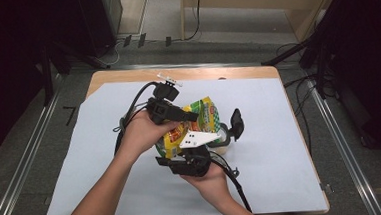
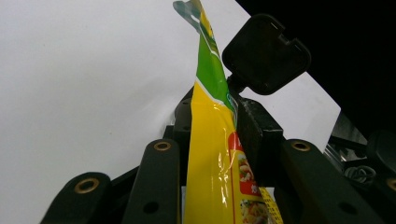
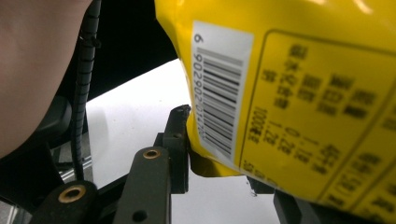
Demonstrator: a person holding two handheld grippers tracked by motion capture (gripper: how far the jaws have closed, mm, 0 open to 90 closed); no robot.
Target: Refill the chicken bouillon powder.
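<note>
A glossy yellow-and-green snack bag, crinkled film with a barcode panel, is held above the white-sheeted table at centre. The left hand-held gripper is clamped on its thin edge, long axis running away. The right hand-held gripper pinches the near corner.

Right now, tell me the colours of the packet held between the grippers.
The packet is mainly yellow with a green top and a red patch, seen best in the left gripper view.
</note>
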